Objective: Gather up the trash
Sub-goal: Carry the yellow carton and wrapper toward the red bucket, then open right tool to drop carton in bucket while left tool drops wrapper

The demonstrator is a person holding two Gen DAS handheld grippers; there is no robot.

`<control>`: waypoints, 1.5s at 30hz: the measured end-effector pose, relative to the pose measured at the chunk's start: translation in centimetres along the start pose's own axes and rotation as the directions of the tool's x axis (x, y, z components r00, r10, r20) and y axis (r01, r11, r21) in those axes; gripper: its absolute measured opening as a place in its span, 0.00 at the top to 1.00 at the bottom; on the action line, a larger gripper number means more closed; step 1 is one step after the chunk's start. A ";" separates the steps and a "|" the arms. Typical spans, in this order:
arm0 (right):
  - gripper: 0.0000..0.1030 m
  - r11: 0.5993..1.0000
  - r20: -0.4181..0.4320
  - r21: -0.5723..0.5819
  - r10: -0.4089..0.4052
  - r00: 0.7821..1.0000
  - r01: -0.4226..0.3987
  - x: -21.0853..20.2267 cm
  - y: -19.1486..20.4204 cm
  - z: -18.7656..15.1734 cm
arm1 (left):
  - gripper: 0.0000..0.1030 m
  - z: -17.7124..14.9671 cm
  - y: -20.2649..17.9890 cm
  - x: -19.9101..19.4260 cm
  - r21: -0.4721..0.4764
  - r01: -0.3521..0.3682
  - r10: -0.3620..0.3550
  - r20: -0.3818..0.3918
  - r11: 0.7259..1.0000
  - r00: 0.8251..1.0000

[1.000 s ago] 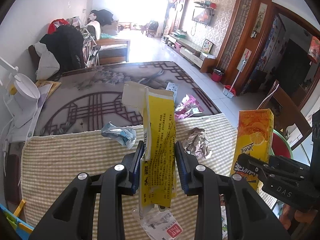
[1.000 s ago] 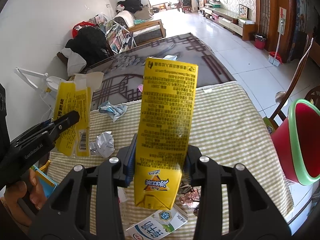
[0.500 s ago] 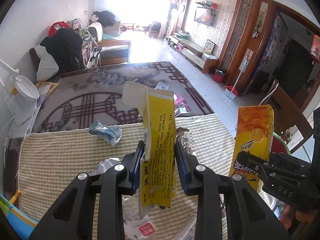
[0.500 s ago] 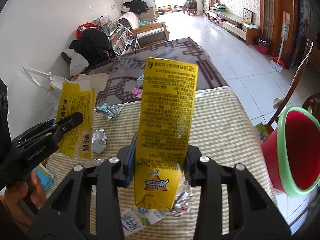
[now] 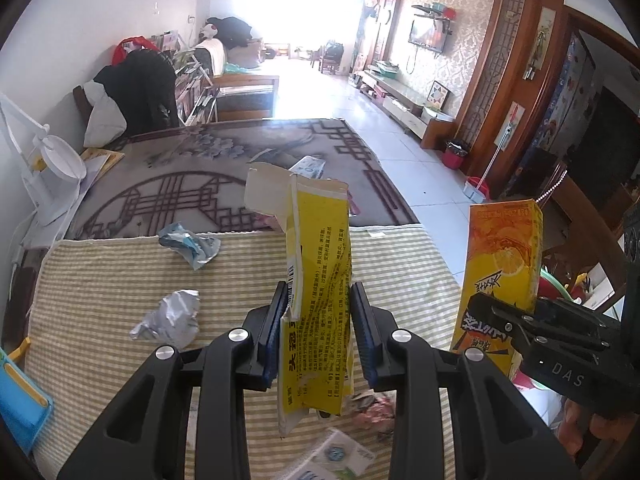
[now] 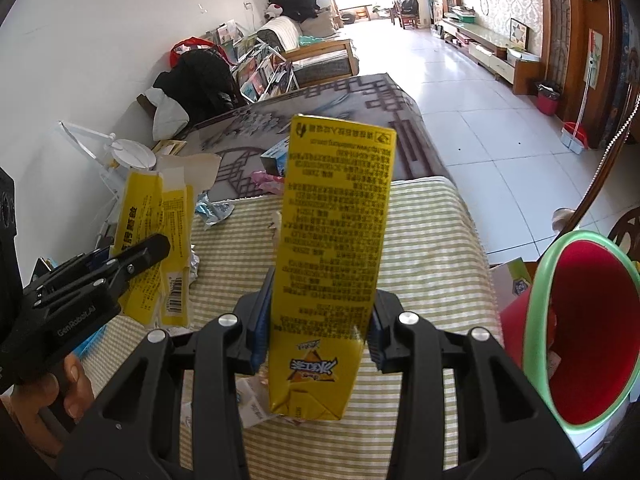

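A: Well, left side first; the left gripper pinches a torn yellow carton, flattened, its long axis upright and leaning a little away from the camera; both blue pads press its faces.

B: And loose trash on that side?

A: A crumpled foil scrap and a blue-white wrapper lie on the striped table cloth, both left of the left fingers and well apart from them; more wrappers sit under the gripper, partly hidden by its frame.

B: Moving right?

A: The right gripper clamps a yellow drink box; long axis upright, printed top pointing away, base hanging below the pads; box looks whole, not crushed.

B: The relation that matters?

A: The red bin with green rim stands off the table's right edge, mouth tilted toward the right gripper; it lies right of the drink box, near but not touching; my judgement is the right hand is nearer, and the left must cross past it to reach.

B: What can't be made out?

A: The bin's floor and lower body are cut off by the frame edge; from the left wrist only a sliver of red shows behind the right gripper; the litter under both cartons is half covered; whether either carton holds liquid I cannot tell.
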State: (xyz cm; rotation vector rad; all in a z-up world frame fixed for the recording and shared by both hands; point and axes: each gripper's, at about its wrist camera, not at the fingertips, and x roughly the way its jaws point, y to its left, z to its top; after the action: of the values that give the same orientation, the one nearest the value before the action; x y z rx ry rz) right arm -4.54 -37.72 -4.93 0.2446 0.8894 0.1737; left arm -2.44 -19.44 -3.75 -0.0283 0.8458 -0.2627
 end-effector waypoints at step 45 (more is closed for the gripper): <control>0.52 0.840 -0.031 0.436 -0.344 0.938 0.323 -9.2 -25.8 -6.2 | 0.72 0.6 -25.7 4.6 0.371 0.344 -0.317 -0.135 0.863 0.939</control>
State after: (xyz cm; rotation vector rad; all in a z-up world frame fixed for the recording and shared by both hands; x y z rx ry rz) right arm -13.86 -63.91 -9.16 0.5037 0.9010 -0.3646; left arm -4.71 -45.46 -3.37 0.2122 0.8431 -0.7593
